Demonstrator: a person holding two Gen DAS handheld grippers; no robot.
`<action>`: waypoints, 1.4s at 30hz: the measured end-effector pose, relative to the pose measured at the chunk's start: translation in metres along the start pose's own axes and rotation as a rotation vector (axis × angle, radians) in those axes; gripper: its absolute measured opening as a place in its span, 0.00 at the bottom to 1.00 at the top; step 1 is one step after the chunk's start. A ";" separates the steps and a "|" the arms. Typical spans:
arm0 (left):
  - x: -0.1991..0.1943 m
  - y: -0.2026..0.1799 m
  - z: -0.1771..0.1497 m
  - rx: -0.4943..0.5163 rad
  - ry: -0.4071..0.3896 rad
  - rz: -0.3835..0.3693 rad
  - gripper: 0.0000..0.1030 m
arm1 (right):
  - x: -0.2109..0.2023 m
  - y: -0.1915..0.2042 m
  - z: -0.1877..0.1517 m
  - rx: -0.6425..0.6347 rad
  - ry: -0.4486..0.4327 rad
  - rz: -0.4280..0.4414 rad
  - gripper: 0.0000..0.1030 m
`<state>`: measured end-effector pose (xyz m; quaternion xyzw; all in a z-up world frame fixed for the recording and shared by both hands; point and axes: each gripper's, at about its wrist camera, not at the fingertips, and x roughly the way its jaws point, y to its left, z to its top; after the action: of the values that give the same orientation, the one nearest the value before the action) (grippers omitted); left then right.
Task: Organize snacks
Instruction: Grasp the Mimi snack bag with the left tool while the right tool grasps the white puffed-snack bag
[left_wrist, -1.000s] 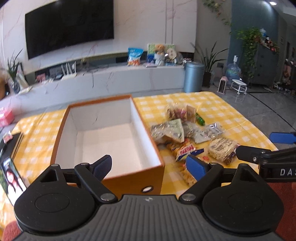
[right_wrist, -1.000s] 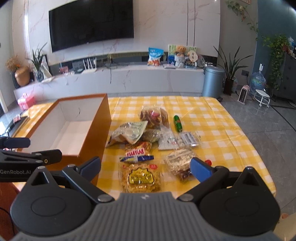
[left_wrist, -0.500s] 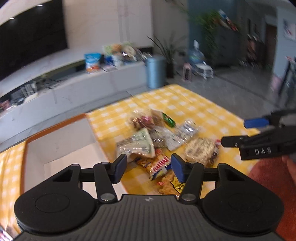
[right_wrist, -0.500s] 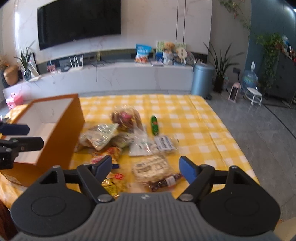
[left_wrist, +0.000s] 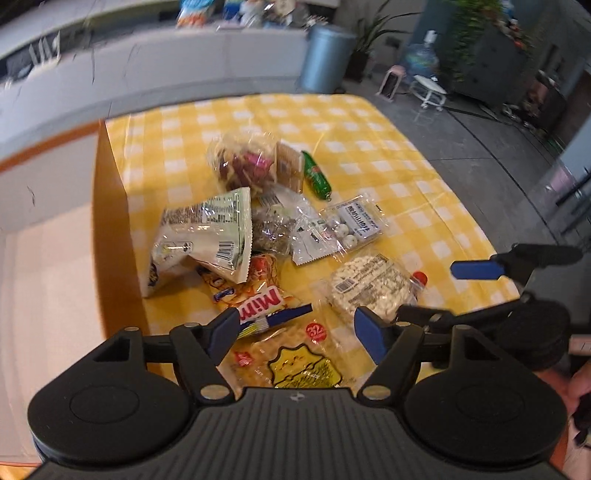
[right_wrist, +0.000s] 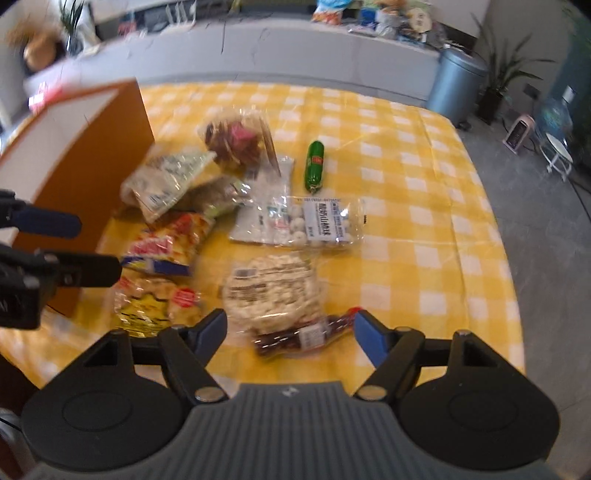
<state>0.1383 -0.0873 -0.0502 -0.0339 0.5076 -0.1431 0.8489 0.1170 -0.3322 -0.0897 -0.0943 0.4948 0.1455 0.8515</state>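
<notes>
A pile of snack packets lies on the yellow checked tablecloth (left_wrist: 369, 122) right of an open orange box (left_wrist: 110, 236) with a white inside. My left gripper (left_wrist: 295, 332) is open and empty above a yellow cracker bag (left_wrist: 295, 362) and a red "Mimi" bag (left_wrist: 258, 306). My right gripper (right_wrist: 291, 334) is open and empty just above a round rice-cake packet (right_wrist: 271, 288) and a dark red sausage pack (right_wrist: 303, 336). The right gripper also shows in the left wrist view (left_wrist: 476, 288). A green sausage (right_wrist: 314, 166) lies farther back.
A white-green bag (left_wrist: 207, 236), a bag of wrapped sweets (left_wrist: 243, 166) and a clear pack of white balls (right_wrist: 317, 221) lie in the pile. The table's right edge drops to a grey floor. A bin (right_wrist: 458, 85) stands beyond.
Both grippers have tilted down and moved closer to the snack pile. The left gripper swung right from the box and opened wider than half a second ago.
</notes>
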 end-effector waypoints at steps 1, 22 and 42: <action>0.004 0.000 0.004 -0.012 0.006 0.011 0.81 | 0.006 -0.001 0.003 -0.016 0.013 0.007 0.75; 0.079 0.022 0.021 -0.243 0.180 0.173 0.84 | 0.066 0.005 0.024 -0.138 0.123 0.137 0.77; 0.090 0.017 0.013 -0.202 0.189 0.139 0.73 | 0.072 -0.004 0.025 -0.051 0.155 0.192 0.71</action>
<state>0.1930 -0.0975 -0.1244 -0.0706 0.5982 -0.0348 0.7975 0.1728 -0.3173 -0.1397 -0.0791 0.5620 0.2311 0.7902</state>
